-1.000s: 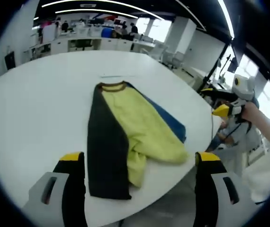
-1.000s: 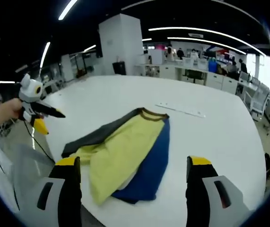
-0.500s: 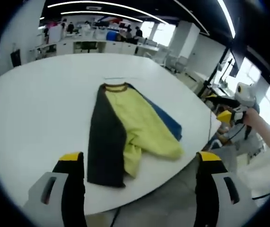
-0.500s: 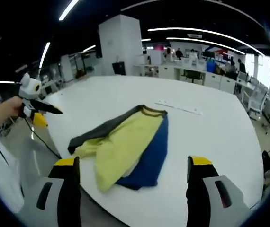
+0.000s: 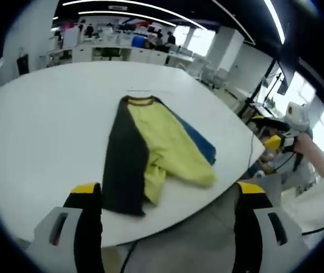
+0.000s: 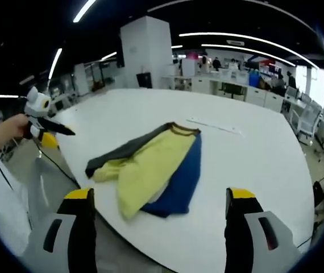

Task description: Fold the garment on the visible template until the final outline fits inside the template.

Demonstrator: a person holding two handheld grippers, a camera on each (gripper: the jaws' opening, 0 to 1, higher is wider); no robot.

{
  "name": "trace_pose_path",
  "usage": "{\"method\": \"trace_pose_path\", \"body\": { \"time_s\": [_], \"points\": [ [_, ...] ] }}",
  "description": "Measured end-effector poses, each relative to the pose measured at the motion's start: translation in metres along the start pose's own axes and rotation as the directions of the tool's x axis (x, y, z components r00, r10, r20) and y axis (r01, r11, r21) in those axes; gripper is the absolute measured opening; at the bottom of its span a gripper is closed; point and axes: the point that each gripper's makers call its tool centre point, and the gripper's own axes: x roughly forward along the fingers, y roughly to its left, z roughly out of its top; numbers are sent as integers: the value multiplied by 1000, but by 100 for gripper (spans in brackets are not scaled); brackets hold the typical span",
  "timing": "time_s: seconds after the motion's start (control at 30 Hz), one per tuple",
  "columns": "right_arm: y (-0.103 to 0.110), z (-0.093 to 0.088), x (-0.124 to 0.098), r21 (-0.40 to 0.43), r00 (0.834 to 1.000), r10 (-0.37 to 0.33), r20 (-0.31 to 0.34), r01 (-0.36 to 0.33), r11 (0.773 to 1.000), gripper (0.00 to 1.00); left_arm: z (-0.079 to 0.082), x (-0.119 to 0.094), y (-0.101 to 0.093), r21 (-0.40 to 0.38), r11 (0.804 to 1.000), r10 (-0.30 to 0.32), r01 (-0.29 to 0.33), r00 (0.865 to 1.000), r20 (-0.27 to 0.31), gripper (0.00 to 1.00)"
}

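Yellow, black and blue cloth makes up the garment (image 5: 150,153), which I see lying folded lengthwise on the white table (image 5: 42,125), near the table's curved edge. In the left gripper view its brown-trimmed collar (image 5: 140,101) points away from me, the black panel runs down the left side, the yellow panel covers the middle with a crumpled sleeve bunched at the near end, and a blue strip peeks out along the right. In the right gripper view the same garment (image 6: 150,168) lies slantwise, blue nearest my side, yellow on top, black on the far side. A thin pale strip (image 6: 214,126) lies on the table beyond the collar, apart from the cloth; I cannot tell what it is. My left gripper (image 5: 165,227) hangs off the table edge with its yellow-tipped jaws spread wide and nothing between them, well back from the garment. My right gripper (image 6: 159,227) is likewise spread wide and empty, hovering short of the cloth. From the left gripper view I catch the right gripper (image 5: 275,128) out past the table's rim, in a hand (image 5: 310,151); from the right gripper view the left gripper (image 6: 40,122) appears at the far left, also clear of the table. Behind the table are desks, chairs and a white column (image 6: 145,54) under strip lights.
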Motion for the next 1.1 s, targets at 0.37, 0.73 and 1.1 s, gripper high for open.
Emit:
{"method": "trace_pose_path", "body": {
  "time_s": [0.37,0.73,1.1],
  "points": [
    [2,-9,2,2,1000,7,-23,-7,1000,94,4,0,-2,-9,1000,1,-1,1000,9,93],
    [-3,-15,6,-11,999,-7,-32,7,1000,93,0,1,-4,7,1000,-4,5,1000,-16,92],
    [1,-41,24,-71,994,2,-110,-10,997,86,-1,5,-4,-1,1000,2,-2,1000,-21,92]
  ]
}}
